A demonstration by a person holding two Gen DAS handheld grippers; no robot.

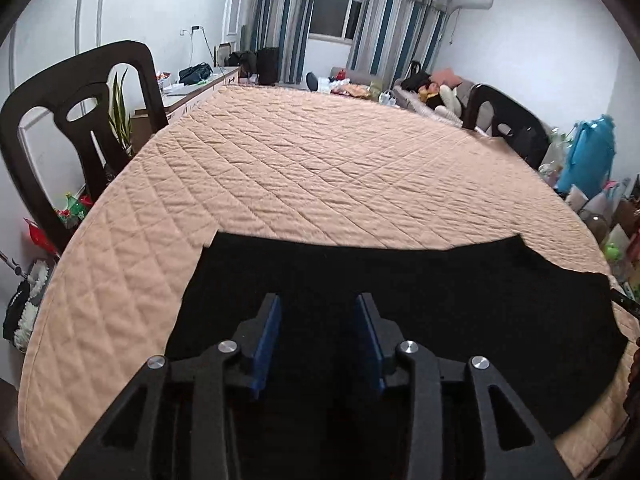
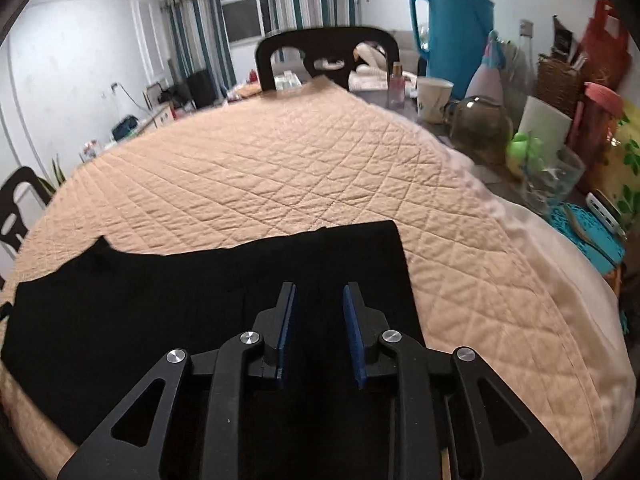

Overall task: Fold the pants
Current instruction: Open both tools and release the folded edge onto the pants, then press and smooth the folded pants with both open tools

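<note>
Black pants (image 1: 420,280) lie flat on a peach quilted cover (image 1: 320,168) near its front edge. In the right wrist view the pants (image 2: 160,292) stretch left from a straight right edge. My left gripper (image 1: 318,300) is open and empty, hovering over the pants' left part. My right gripper (image 2: 319,290) is open and empty, over the pants' right end. Both have black fingers with blue pads. The cloth under the grippers is hidden.
A black chair (image 1: 80,120) stands at the left, another (image 1: 508,120) at the far right. In the right wrist view a chair (image 2: 328,56) stands at the far edge. A blue thermos (image 2: 456,24), cup (image 2: 432,98), jars and clutter crowd the right side.
</note>
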